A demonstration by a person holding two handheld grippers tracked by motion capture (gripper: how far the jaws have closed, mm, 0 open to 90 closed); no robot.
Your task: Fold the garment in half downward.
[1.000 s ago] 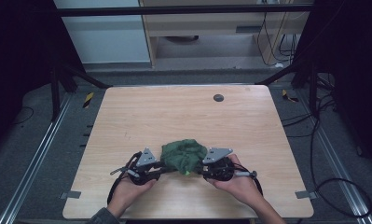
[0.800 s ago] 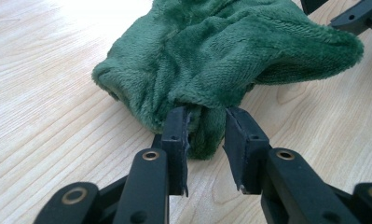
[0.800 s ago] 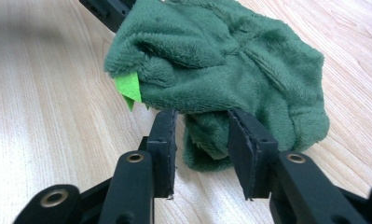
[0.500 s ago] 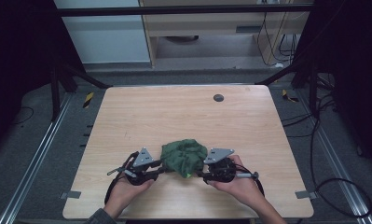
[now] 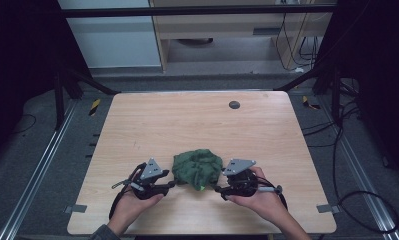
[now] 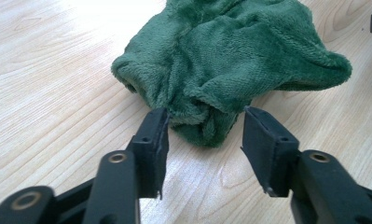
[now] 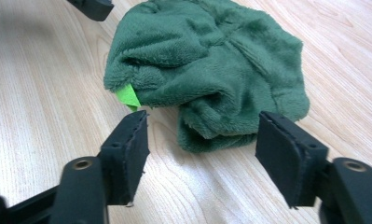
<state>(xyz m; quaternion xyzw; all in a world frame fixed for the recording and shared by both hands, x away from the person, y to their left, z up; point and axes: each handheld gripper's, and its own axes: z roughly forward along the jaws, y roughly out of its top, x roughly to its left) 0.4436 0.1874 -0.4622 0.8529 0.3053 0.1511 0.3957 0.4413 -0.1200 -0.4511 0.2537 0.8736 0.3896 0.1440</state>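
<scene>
Left tool (image 5: 173, 184): jaws have just been opening and stand apart. In the left gripper view a fold of the green cloth (image 5: 197, 168) lies between them; one pad touches its edge, the other is clear, so nothing is clamped.

Green cloth: crumpled in a low heap on the bench (image 5: 187, 120), near the front edge, midway between the two tools. It lies rightward of the left tool, leftward of the right. Its long axis runs roughly across, tool to tool. Both hands sit about equally near.

Right tool (image 5: 218, 189): jaws have just been opening, wide apart, the cloth's edge just ahead, not gripped.

Count: one cloth, two tools.
</scene>
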